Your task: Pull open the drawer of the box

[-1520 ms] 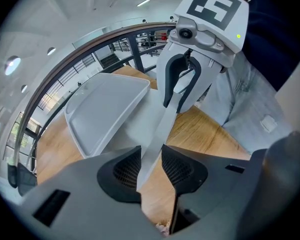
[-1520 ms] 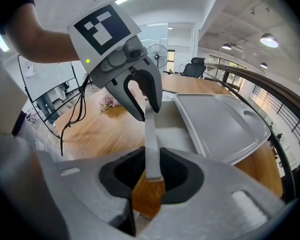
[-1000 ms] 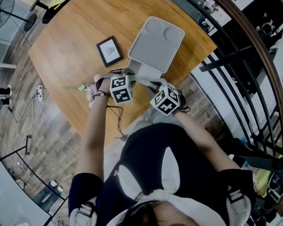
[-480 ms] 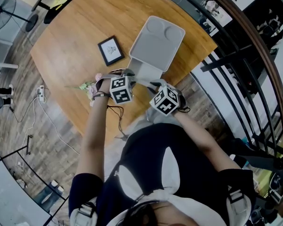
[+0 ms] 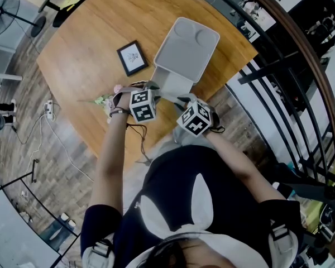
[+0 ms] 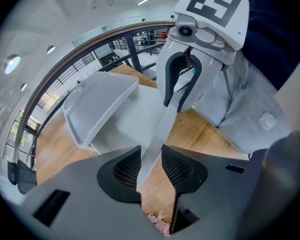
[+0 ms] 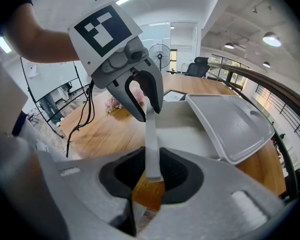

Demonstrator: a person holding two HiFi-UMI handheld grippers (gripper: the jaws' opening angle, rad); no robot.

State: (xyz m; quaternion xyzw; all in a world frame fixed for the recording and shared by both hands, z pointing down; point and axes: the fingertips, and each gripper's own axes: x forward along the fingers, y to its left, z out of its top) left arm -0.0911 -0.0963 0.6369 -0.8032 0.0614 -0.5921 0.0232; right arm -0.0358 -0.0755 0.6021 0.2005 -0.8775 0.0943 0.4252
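Drawer (image 5: 173,85) was partly out of the box (image 5: 187,48), sticking toward me at the near edge of the table (image 5: 84,43). The box sat close to the railing side of the table. Its lid lay flat on top, with two round dimples at the far end. All of it was pale grey matte plastic. The drawer looked shallow and, from above, empty. Its front strip (image 7: 151,134) was thin and flat.

Left claw (image 6: 150,166) was clenched on one end of the front strip and right claw (image 7: 151,176) was clenched on the other. Each claw's camera showed the strip running from its own pads straight to the other claw.

Why two grips, my read: I saw no handle, so pinching the thin lip was the only purchase. Holding both ends should keep the pull square so the drawer doesn't skew and bind. Nothing was bracing the box, so it could slide along with the pull.

Further out, a small framed picture (image 5: 132,58) lay left of the box, clear of it. A sprig of flowers (image 5: 104,101) lay by my left wrist at the table edge. Neither was in the drawer's path.
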